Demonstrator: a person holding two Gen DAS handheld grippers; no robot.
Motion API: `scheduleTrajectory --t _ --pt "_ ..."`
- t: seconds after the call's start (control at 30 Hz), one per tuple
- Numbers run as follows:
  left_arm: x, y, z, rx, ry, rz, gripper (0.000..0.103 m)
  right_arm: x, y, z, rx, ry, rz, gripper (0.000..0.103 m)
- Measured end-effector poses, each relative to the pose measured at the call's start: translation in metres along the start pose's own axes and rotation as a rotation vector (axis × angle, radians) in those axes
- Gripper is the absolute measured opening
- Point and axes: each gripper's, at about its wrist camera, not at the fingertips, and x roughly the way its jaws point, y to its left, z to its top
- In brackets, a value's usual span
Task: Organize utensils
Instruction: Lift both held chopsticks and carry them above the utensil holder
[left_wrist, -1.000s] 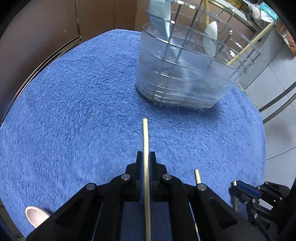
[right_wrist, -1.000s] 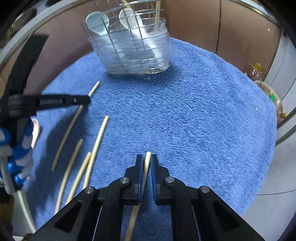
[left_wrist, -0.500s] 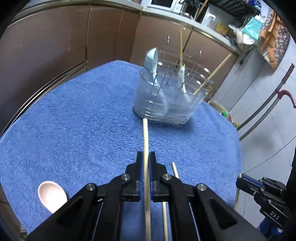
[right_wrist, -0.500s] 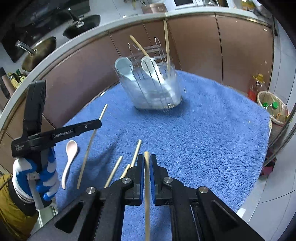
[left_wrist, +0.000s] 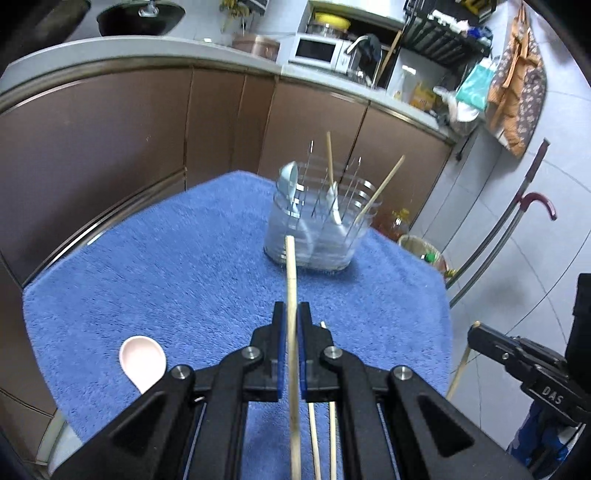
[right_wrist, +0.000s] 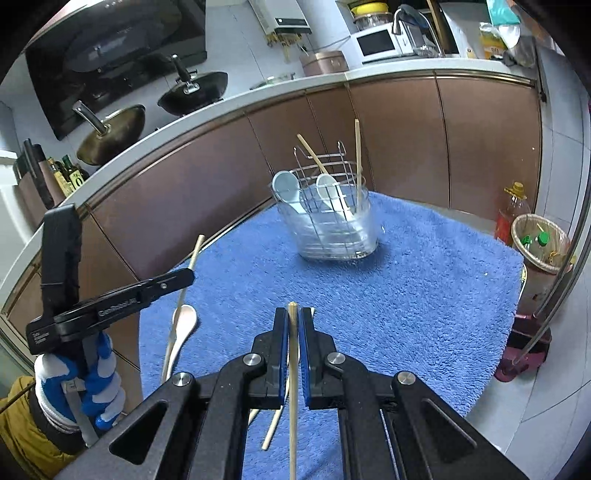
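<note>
With each gripper, left and right, clamped on one chopstick (thin, long), either stick could have snagged the holder's wires and slipped.

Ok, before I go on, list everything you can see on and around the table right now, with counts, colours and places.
utensil holder: one, clear with wire rack, far end of the towel
spoons in holder: two, pale blue and white, standing in the rack
chopsticks in holder: two, light wood, poking out of the top
blue towel: one, covers the tabletop
pink spoon: one, lying on the towel's near left
loose chopsticks: at least two, light wood, on the towel under the grippers
bin: one, woven, on the floor to the right
oil bottle: one, yellow cap, beside the bin
left gripper: black, shut on a held chopstick
right gripper: black, shut on a second held chopstick
gloved hand: blue and white, holding the left gripper
</note>
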Motion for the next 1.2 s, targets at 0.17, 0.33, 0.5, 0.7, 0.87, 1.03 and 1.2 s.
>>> scheduleTrajectory --t 0.17,0.33,0.5,0.7,0.87,1.03,1.2 --pt "-0.026 -0.004 -0.001 -0.005 -0.057 -0.024 0.005 -0.012 0.010 0.001 -0.019 -0.026 0.010 0.006" --pt "-0.046 -0.009 -0.005 -0.003 -0.102 -0.034 0.005 -0.026 0.019 0.000 -0.034 -0.056 0.011 0.006" --pt "-0.071 -0.018 -0.011 0.004 -0.158 -0.025 0.005 -0.047 0.030 0.000 -0.053 -0.096 0.008 0.006" --pt "-0.105 -0.037 -0.023 0.069 -0.232 0.015 0.005 -0.064 0.046 -0.002 -0.079 -0.127 0.014 0.006" --pt "-0.133 -0.056 -0.036 0.138 -0.301 0.032 0.005 -0.076 0.063 -0.004 -0.107 -0.147 0.012 0.006" --pt "-0.159 -0.068 -0.044 0.180 -0.357 0.032 0.005 -0.087 0.076 -0.004 -0.130 -0.165 0.010 0.006" --pt "-0.170 -0.076 -0.046 0.209 -0.389 0.042 0.005 -0.097 0.083 -0.001 -0.147 -0.187 0.014 0.006"
